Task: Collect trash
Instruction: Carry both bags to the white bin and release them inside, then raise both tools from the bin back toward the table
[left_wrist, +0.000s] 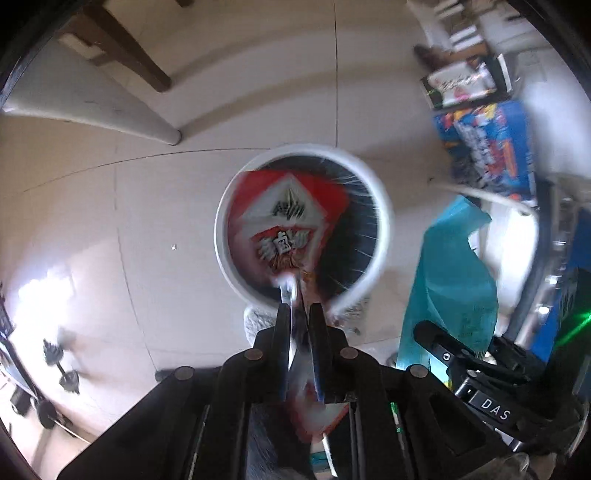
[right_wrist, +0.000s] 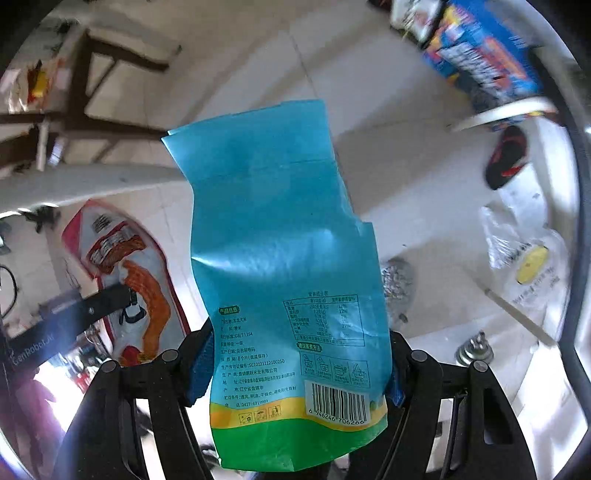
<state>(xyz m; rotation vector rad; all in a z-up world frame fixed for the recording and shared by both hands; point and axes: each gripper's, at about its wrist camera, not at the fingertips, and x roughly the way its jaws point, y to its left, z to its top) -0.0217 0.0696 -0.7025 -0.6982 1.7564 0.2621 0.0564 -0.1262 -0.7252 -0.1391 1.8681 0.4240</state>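
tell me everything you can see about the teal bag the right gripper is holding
The teal bag is a flat, glossy plastic food pouch, empty-looking and creased. Its back faces the camera: Chinese print, a nutrition table, a barcode, with yellow and green bands at the near end. The far end looks torn open. The right gripper clamps it near the printed end, and it hangs over the tiled floor.

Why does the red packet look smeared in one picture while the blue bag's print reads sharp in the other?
Left wrist view: the red packet over the white bin is motion-blurred. Right wrist view: the blue bag is crisp, while the edges bend and glare whitens the lower left.
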